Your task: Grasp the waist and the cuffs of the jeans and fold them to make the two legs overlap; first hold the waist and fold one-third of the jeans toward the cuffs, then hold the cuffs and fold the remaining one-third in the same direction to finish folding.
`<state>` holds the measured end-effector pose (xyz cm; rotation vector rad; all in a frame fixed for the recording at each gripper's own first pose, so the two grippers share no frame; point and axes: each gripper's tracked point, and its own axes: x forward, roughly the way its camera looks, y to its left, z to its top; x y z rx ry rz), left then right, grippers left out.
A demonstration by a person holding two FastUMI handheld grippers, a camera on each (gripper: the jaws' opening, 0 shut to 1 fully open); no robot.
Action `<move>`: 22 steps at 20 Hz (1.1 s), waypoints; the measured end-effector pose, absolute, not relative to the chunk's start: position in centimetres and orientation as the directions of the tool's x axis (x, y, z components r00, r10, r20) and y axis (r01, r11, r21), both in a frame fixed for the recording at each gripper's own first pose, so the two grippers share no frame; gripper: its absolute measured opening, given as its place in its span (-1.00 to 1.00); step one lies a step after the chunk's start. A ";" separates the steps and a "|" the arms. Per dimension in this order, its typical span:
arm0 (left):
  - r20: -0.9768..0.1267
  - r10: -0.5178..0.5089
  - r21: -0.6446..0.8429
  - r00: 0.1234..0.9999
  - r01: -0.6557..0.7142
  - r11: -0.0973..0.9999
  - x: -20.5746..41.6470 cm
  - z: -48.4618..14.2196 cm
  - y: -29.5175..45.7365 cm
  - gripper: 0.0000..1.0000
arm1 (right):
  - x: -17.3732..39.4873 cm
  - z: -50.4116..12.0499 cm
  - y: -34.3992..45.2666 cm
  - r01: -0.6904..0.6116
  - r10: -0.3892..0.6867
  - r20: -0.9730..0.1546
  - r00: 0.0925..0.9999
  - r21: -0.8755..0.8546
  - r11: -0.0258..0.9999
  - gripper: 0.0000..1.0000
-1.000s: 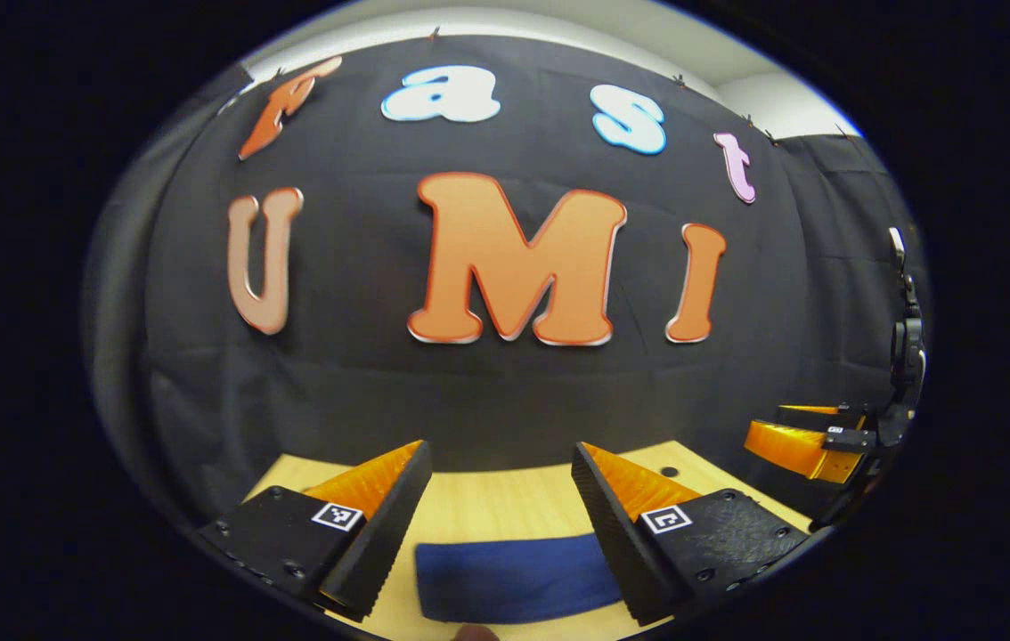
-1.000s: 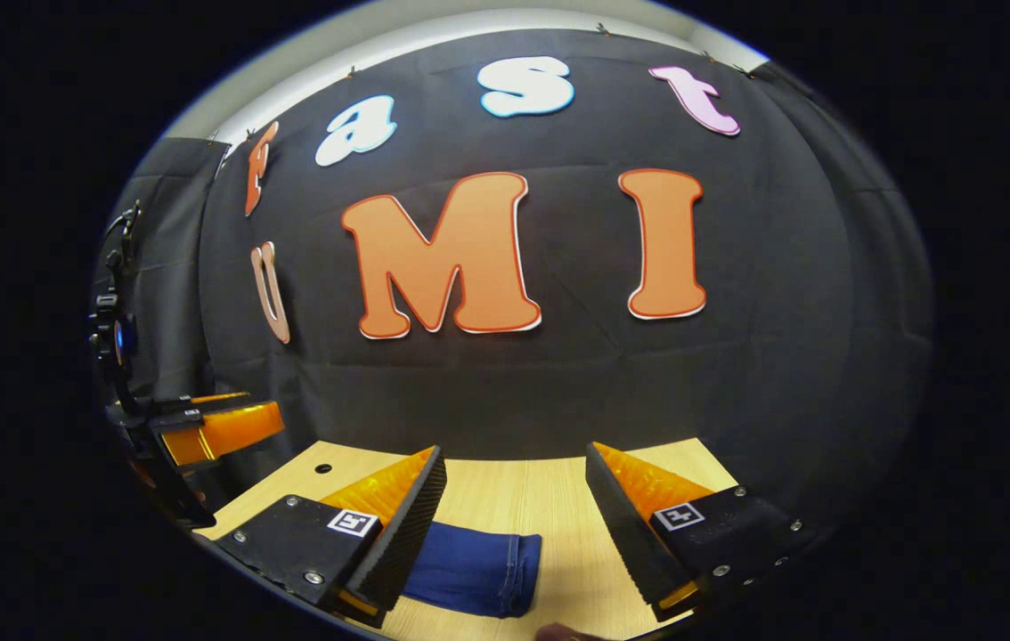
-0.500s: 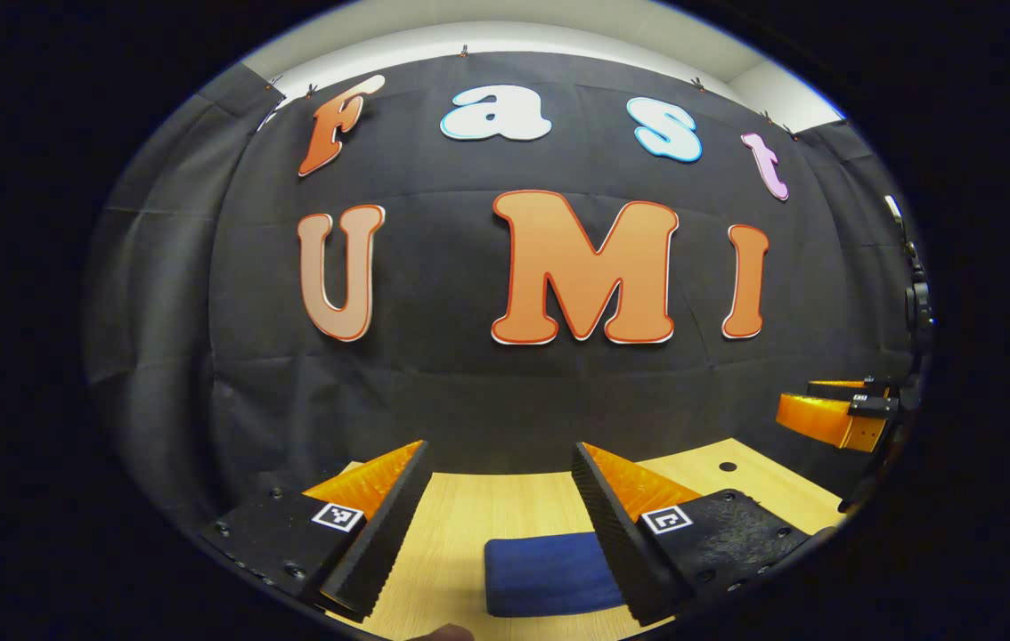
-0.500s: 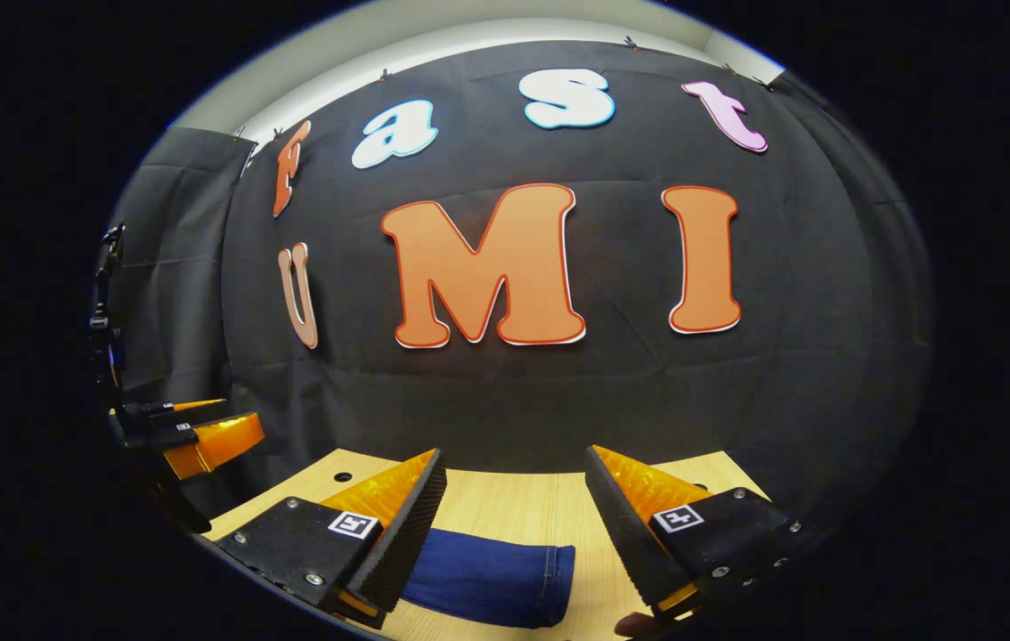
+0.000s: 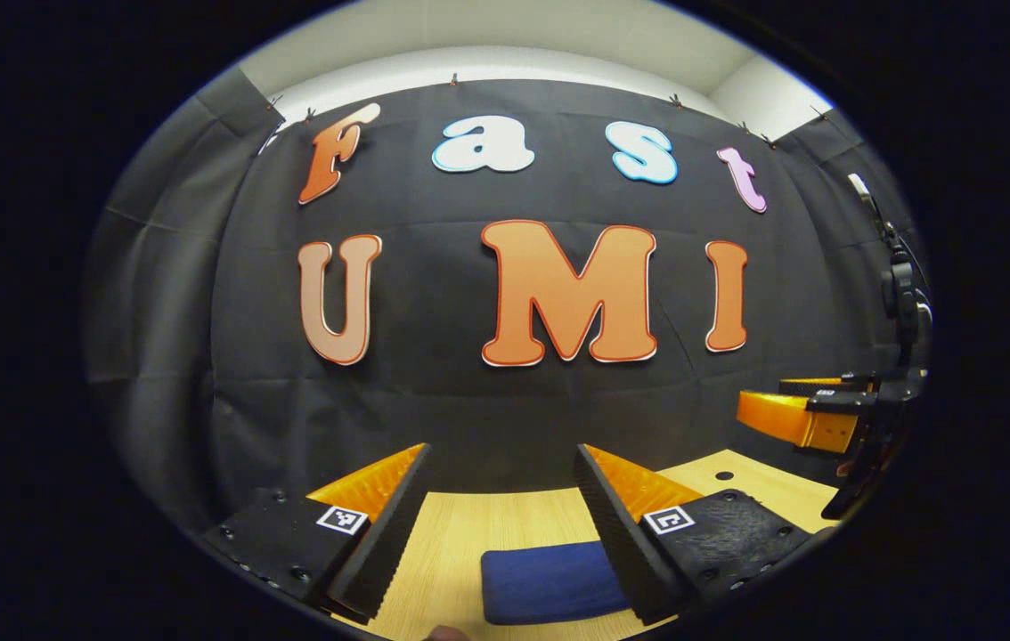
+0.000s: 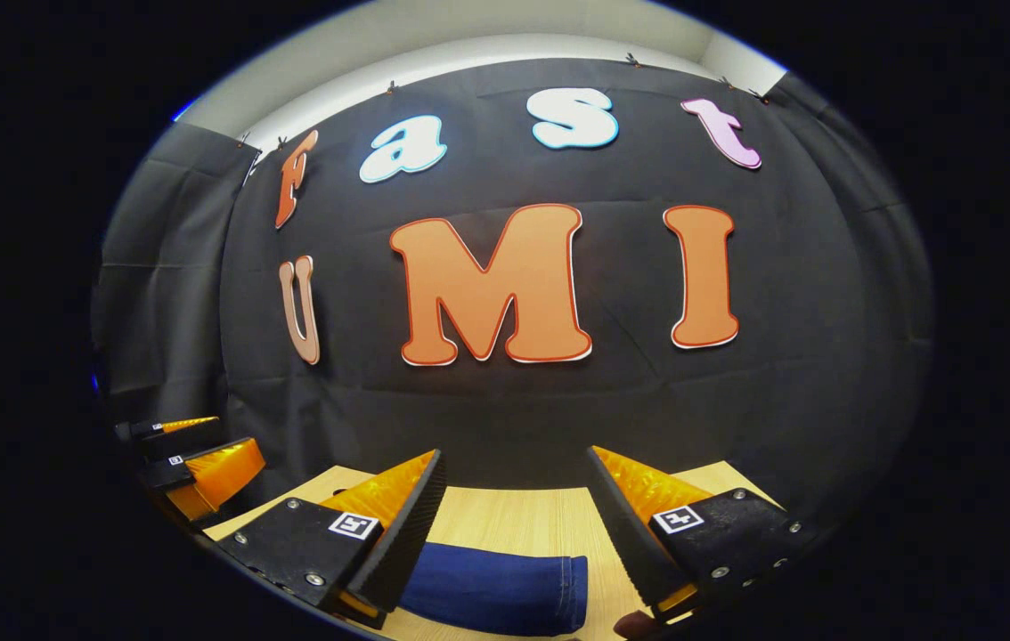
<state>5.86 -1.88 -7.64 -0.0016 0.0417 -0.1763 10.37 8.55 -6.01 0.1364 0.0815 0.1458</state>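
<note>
Dark blue denim is being shown by the jeans [image 5: 549, 583], seen low between the left gripper's [image 5: 500, 499] fingers in the left gripper view. In the right gripper view the same deep blue cloth [image 6: 496, 592] is being displayed between the right gripper's [image 6: 512, 503] fingers, with a line of paler stitching being carried along the hem nearest the right-hand finger. A pale, light-wood tone with fine straight grain is being shown by the table [image 5: 487, 525] beyond the fingertips, and one small dark round hole [image 5: 724, 475] is being seen past the right-hand finger. Plain black is being worn by the booth wall [image 6: 505, 401] above the fingertips.
</note>
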 end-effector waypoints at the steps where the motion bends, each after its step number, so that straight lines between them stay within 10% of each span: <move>1: -0.035 -0.172 -0.005 0.985 0.172 0.985 5.9 -7.7 -1.7 0.93 | 10.0 -6.3 8.9 -0.146 0.158 -0.075 0.985 0.148 0.978 0.92; 22: -0.058 -0.166 -0.022 0.984 0.165 0.986 4.6 -10.0 -0.5 0.92 | 5.8 -9.0 13.3 -0.193 0.205 -0.100 0.974 0.121 0.974 0.92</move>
